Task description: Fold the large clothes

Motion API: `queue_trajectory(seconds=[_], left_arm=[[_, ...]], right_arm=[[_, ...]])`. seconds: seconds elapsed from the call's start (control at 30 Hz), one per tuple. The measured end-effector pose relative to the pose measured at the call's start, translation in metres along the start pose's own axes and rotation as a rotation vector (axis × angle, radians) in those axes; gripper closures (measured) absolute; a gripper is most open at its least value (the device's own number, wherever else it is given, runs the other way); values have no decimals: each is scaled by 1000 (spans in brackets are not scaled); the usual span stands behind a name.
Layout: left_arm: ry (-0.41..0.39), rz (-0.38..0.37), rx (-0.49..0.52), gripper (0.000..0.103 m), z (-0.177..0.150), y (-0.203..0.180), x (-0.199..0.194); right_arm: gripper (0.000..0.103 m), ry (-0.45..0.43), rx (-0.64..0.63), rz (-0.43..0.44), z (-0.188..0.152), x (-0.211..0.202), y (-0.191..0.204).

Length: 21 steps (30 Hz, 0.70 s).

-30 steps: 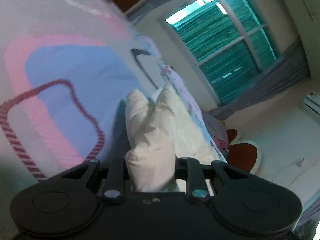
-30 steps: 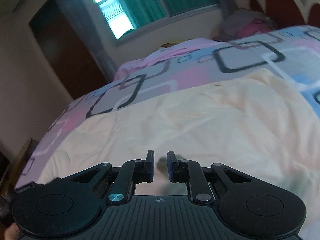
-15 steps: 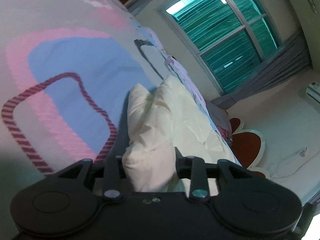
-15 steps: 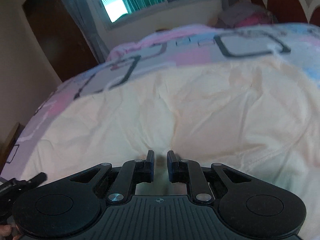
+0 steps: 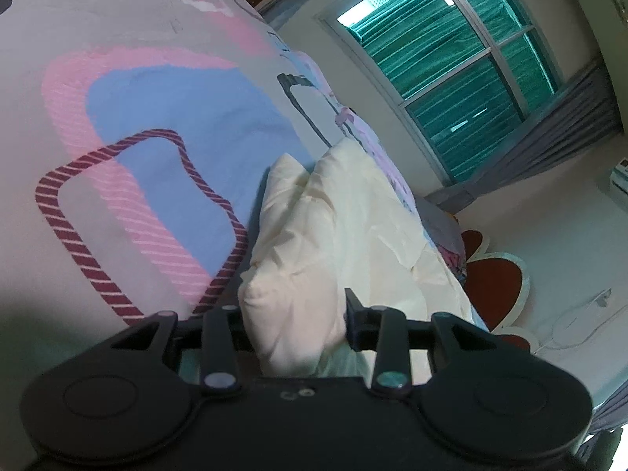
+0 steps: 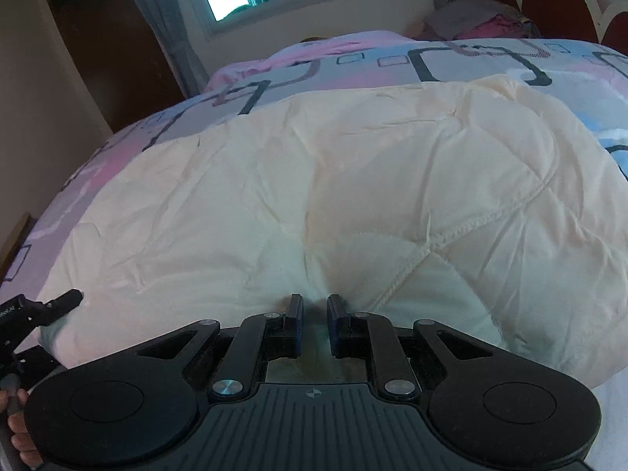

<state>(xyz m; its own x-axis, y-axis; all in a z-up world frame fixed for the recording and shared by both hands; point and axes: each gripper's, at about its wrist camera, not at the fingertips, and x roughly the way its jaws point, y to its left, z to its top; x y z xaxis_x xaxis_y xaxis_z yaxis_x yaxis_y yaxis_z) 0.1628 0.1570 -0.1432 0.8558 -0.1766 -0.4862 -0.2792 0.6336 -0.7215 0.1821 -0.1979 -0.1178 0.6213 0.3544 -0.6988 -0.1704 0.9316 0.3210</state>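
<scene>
1. The task's thing is a cream quilted comforter (image 6: 314, 180). It is spread over the middle of the right wrist view and lies on a bed whose cover (image 5: 165, 125) is patterned in pink, blue and grey.

2. Left tool (image 5: 294, 314): its jaws stand partly apart with a puffed corner of the comforter (image 5: 314, 259) between them, low in the centre of the left wrist view. The fabric fills the gap, but I cannot tell whether the pads press on it. The same tool shows at the lower left edge of the right wrist view (image 6: 59, 302), at the comforter's near corner.

3. Right tool (image 6: 314, 314): its jaws are nearly closed, with only a narrow slot between them, at the comforter's near edge in the lower centre. The fabric seems to bunch just ahead of the tips, but shadow hides whether any is pinched.

4. The step in hand appears to be laying down or regripping the near edge for a fold.

5. To do it well:
   - Each tool should take a full bite of the thick edge, not just the outer shell.
   - Keep both corners level.
   - Carry the edge across evenly, so the stitched seam (image 6: 451, 231) stays straight and no air pocket bulges.

6. Writing: a small white marking shows on the left tool's body at the far left edge of the right wrist view. It is too small to read. No brand or label is legible elsewhere.
</scene>
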Motion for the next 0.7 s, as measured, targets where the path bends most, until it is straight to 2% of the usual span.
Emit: queue_trajectory(seconds=[0.2, 0.3, 0.4, 0.47, 0.57, 0.7], left_arm=[[-2, 1, 38, 68, 5, -7, 0], [-7, 1, 24, 65, 6, -4, 6], [-15, -4, -10, 59, 8, -1, 13], [-20, -8, -2, 65, 9, -3, 16], [-25, 6, 76, 75, 10, -14, 16], [-30, 20, 116, 79, 10, -23, 11]], right_arm=[[89, -83, -16, 10, 19, -14, 8], [89, -65, -27, 10, 26, 4, 11], [89, -18, 7, 9, 19, 30, 5], [89, -20, -3, 6, 17, 32, 3], [89, -21, 13, 11, 21, 25, 3], [89, 7, 41, 31, 22, 28, -4]])
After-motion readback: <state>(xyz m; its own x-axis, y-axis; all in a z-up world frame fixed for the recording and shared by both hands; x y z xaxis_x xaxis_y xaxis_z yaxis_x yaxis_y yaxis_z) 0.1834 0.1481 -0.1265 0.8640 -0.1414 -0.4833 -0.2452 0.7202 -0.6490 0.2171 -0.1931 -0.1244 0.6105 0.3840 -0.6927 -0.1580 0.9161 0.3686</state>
